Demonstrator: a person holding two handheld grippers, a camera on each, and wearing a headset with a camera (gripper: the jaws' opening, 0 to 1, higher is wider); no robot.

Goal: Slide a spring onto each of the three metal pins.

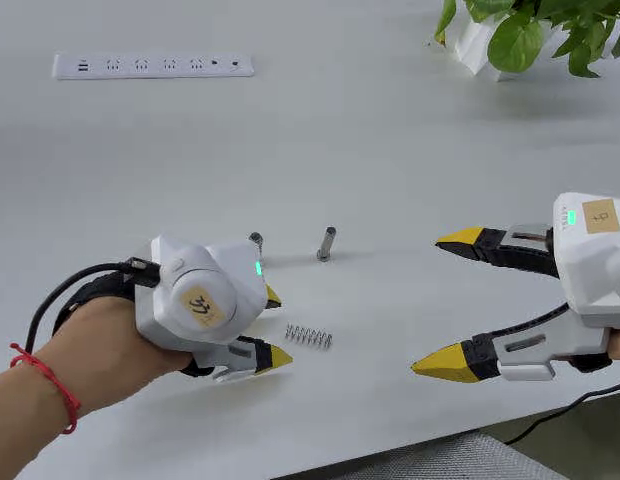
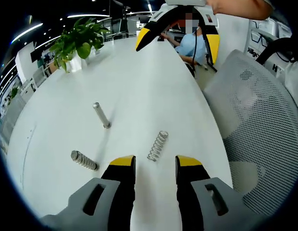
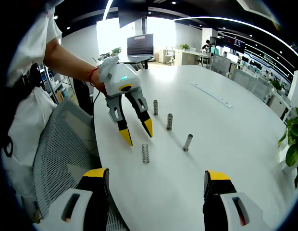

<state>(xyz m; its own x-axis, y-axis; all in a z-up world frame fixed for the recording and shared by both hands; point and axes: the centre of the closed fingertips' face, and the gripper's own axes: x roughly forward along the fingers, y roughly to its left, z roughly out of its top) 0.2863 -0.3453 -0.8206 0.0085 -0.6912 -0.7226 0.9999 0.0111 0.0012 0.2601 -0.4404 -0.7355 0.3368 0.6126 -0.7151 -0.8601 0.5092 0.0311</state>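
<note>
on the white tabletop (image 1: 390, 150), just ahead of the left gripper (image 1: 277, 327), lies the loose spring (image 1: 308, 337), flat on its side, not yet picked up. in the left gripper view its long axis runs nearly the way the jaws point, skewed a little off line, with its near end about level with the yellow tips and between them. a close from here would pinch across the coil's width, not end to end. left jaws stand apart, nothing in them. past the spring, farther from the person, the bare pin (image 1: 326, 244) stands upright with no coil on it. the right gripper view shows it in a row with two sprung pins, one next to it (image 3: 169, 121) and one beyond (image 3: 155, 107). by that count two of three look done. the right gripper (image 1: 447, 300) hovers well off to the right, jaws wide apart and empty, tips aimed back toward the spring. the left is much the nearer. likely next: a short advance and close by the left, then tip the spring upright over the bare pin. risk: the coil may roll or squirt out of the pinch.
</note>
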